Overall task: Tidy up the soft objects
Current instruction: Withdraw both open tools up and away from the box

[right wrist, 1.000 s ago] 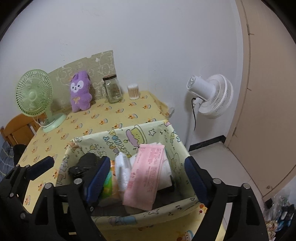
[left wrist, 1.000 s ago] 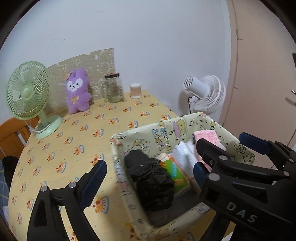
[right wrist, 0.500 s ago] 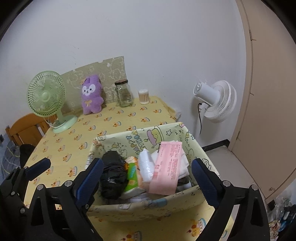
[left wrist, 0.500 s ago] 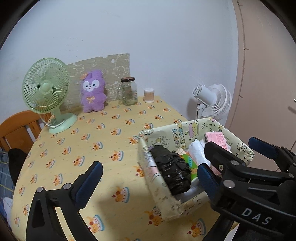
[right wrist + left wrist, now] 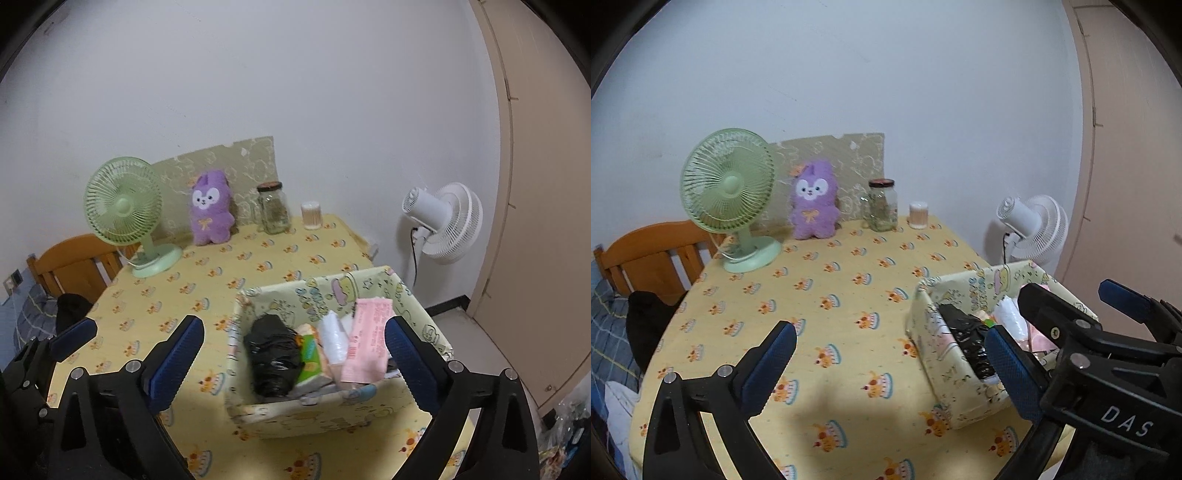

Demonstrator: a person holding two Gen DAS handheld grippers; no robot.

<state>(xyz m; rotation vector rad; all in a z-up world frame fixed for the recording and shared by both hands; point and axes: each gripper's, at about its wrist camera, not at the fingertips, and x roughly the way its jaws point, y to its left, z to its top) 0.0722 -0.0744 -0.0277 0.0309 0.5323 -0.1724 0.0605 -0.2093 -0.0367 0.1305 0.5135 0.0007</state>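
Right wrist view shows my right gripper opening empty and left gripper spread empty, the box of soft packs at five o'clock on the table edge, where a careless nudge could tip it.

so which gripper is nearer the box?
Right. The right gripper hangs over the box, jaws opening, nothing held. The left gripper is off to its left over the table.

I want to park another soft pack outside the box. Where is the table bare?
Bare tablecloth lies between the green fan and the box, and ahead of the box toward the jar. The back edge is crowded: fan, purple plush, jar, small cup. The box is nearly full.
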